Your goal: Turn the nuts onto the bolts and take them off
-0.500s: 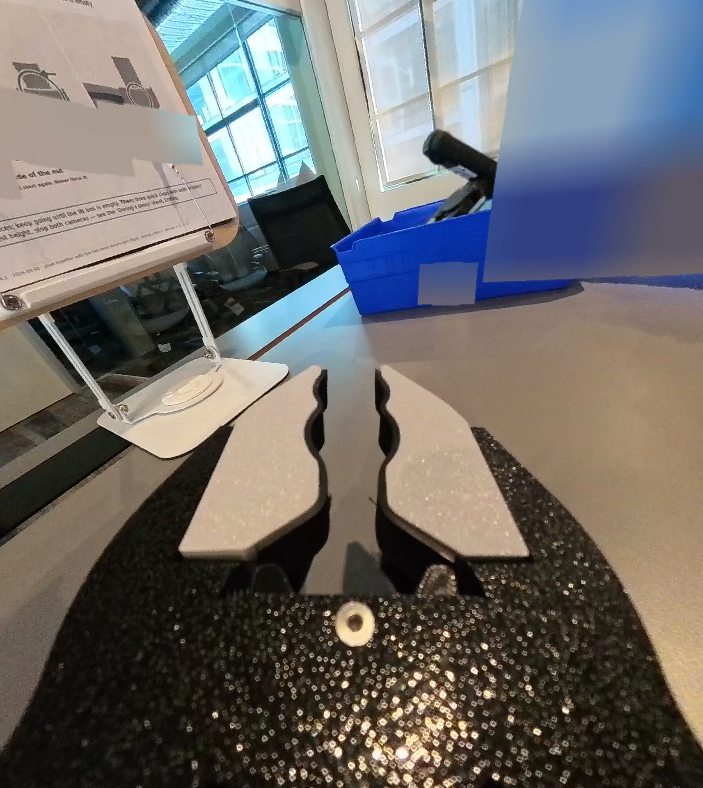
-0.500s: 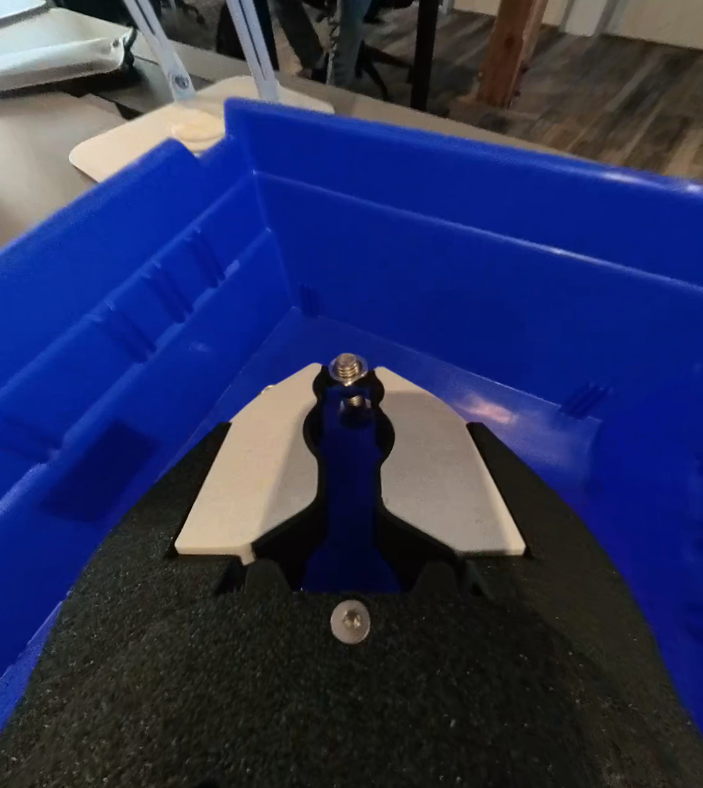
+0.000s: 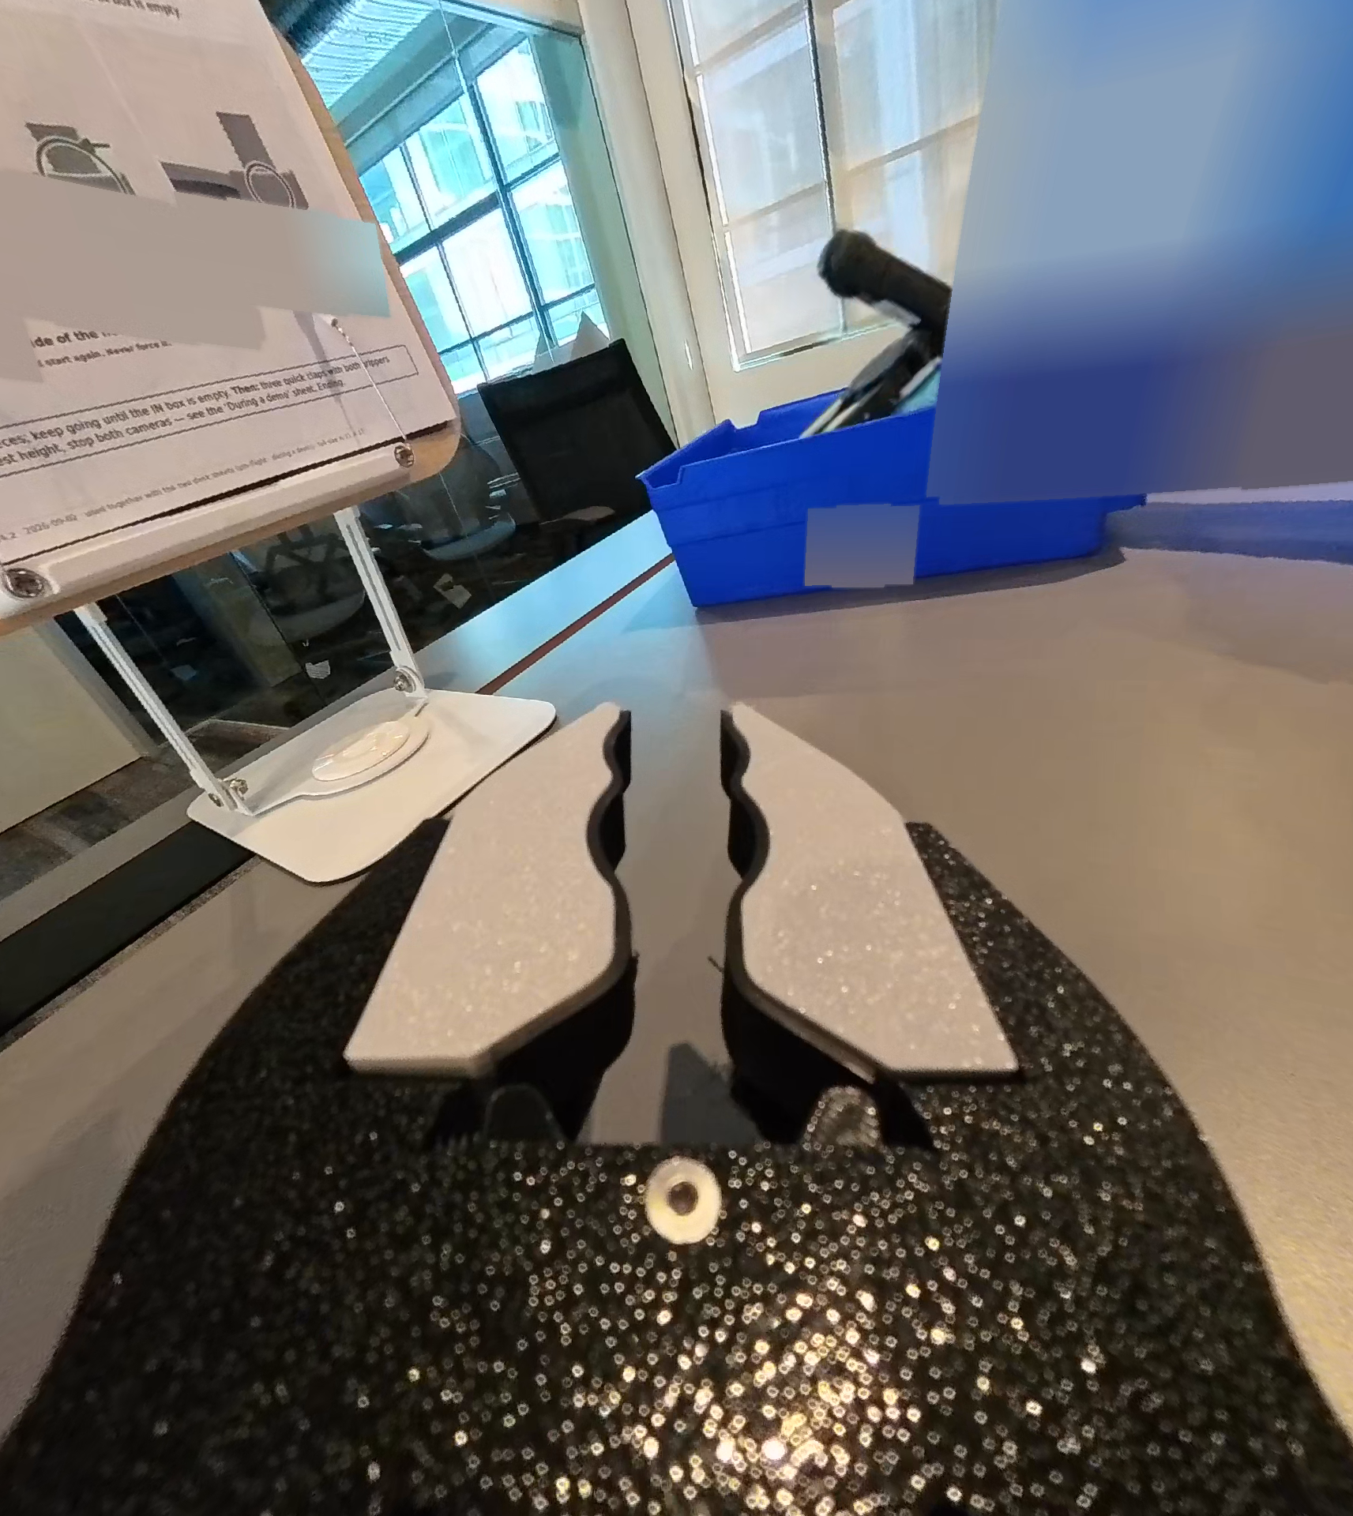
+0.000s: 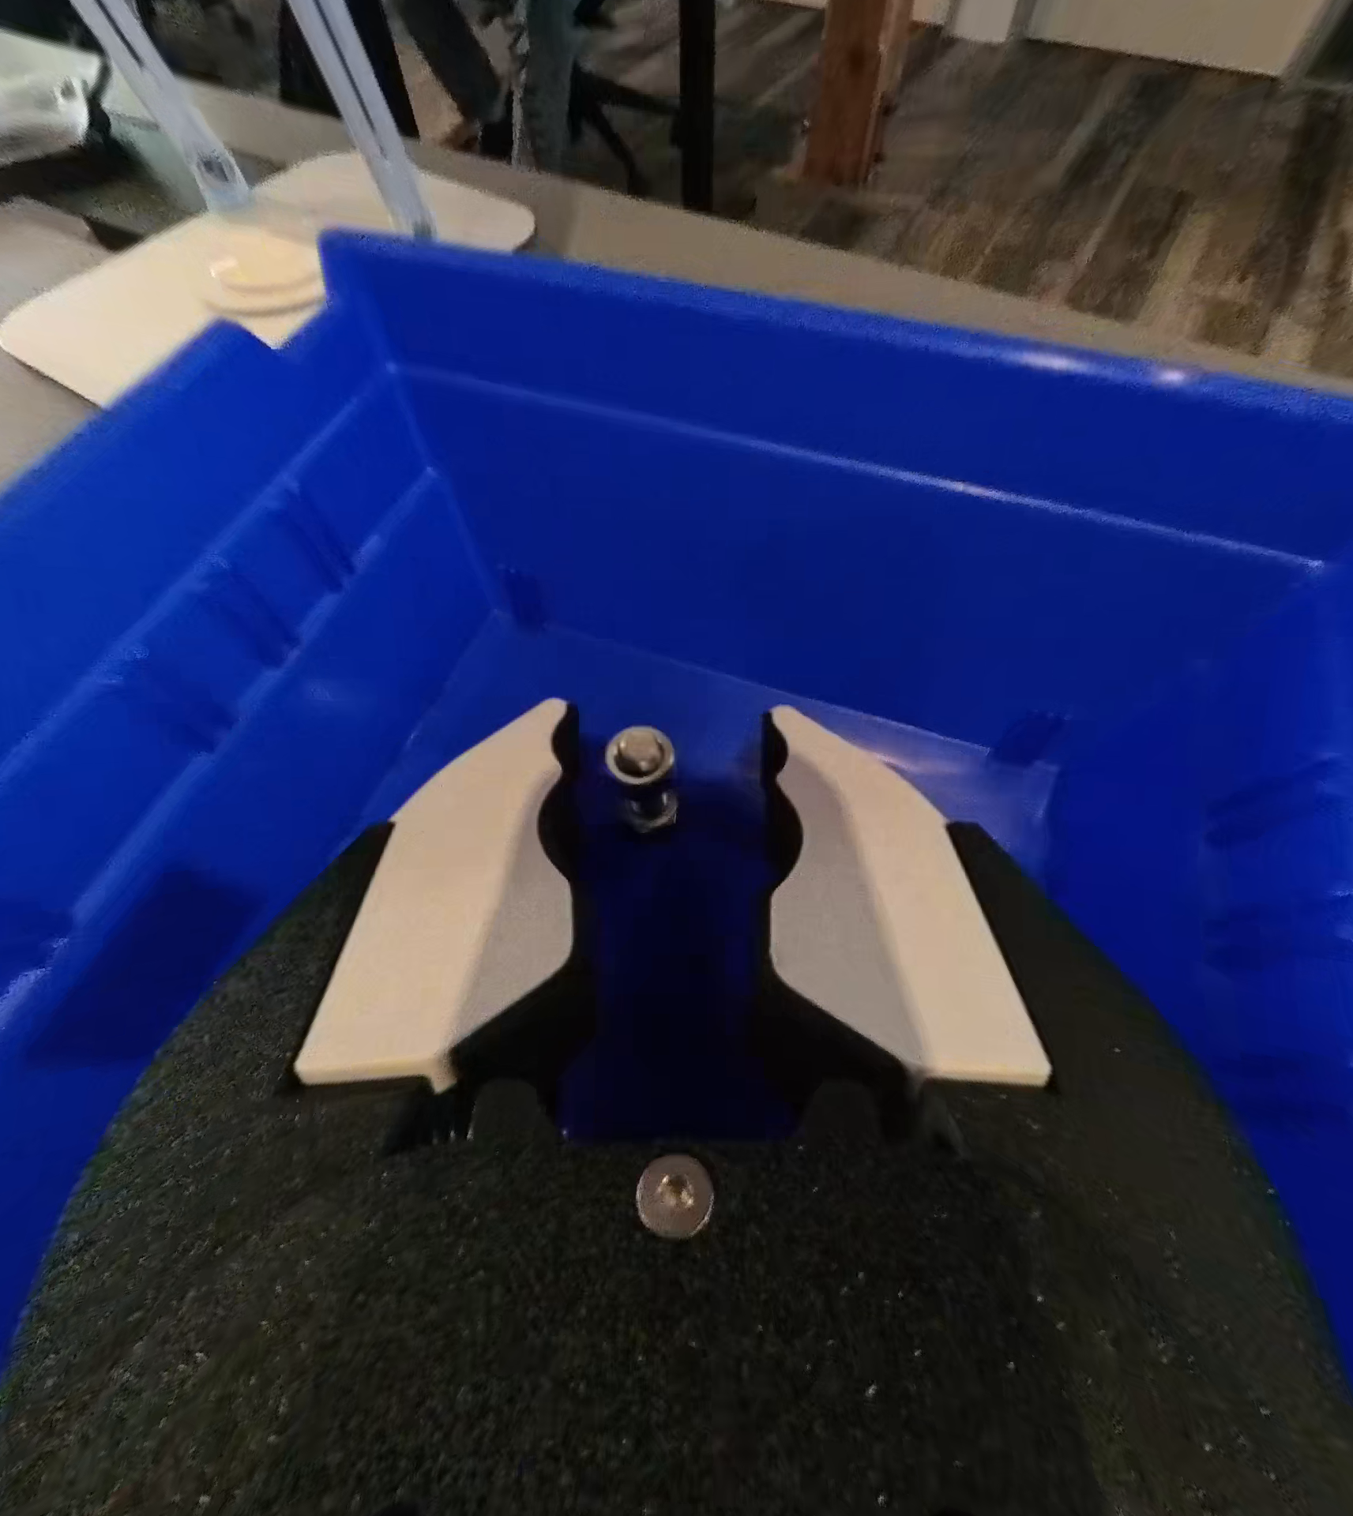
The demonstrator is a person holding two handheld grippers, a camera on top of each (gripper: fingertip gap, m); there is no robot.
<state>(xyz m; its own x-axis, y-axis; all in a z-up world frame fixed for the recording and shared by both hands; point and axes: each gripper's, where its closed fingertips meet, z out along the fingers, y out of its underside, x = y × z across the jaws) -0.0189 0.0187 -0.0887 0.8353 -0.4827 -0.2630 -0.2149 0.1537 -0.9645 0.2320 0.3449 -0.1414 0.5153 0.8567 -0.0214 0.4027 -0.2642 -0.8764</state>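
Steel bolt with its nut [image 4: 640, 775] lay released on the floor of the blue plastic bin [image 4: 738, 509], at twelve o'clock between the right tool's [image 4: 666, 726] newly parted fingers; delivery looked complete. Left tool [image 3: 674, 726] hung ajar, empty, over the grey bench [image 3: 1108, 779].

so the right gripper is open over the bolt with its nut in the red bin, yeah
Not quite: the bin is blue, not red, as the right wrist view shows. The rest holds: the right gripper is open over the bolt with its nut.

Right gripper [image 4: 666, 722] is boxed in by the blue bin's walls [image 4: 820, 492], open only upward; bolt [image 4: 640, 775] sits between its parted fingers. Grey table [image 3: 1067, 779] is left clear ahead of the left gripper [image 3: 674, 722].
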